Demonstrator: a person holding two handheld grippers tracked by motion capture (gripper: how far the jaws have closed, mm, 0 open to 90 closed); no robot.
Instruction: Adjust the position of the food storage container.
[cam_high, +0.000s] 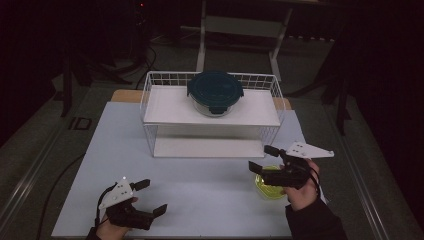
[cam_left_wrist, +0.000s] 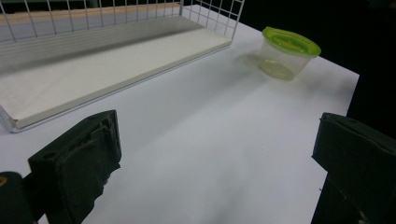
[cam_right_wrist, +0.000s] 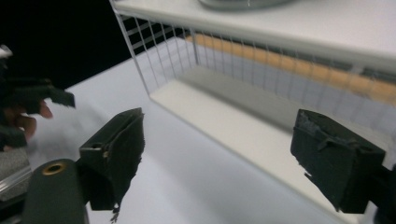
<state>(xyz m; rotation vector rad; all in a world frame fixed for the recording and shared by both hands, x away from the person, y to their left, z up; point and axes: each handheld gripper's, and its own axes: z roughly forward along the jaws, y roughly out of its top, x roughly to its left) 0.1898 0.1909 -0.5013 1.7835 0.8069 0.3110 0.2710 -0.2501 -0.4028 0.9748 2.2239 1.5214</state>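
A round glass container with a dark teal lid (cam_high: 215, 92) stands on the top shelf of a white wire rack (cam_high: 170, 105). Near the table's right front is a small clear tub with a lime-green lid (cam_high: 264, 190), partly hidden under my right hand; the same tub (cam_left_wrist: 287, 53) stands alone in the left gripper view. My right gripper (cam_high: 261, 158) is open just above and behind the tub, pointing at the rack's lower shelf (cam_right_wrist: 243, 126), with nothing between its jaws (cam_right_wrist: 224, 154). My left gripper (cam_high: 152, 196) is open and empty at the front left (cam_left_wrist: 219, 154).
The rack sits at the back middle of the white tabletop (cam_high: 200, 175), its lower shelf (cam_left_wrist: 107, 60) bare. The left hand's gripper (cam_right_wrist: 28, 98) shows at the left of the right gripper view. A dark floor and a table frame (cam_high: 240, 30) lie beyond.
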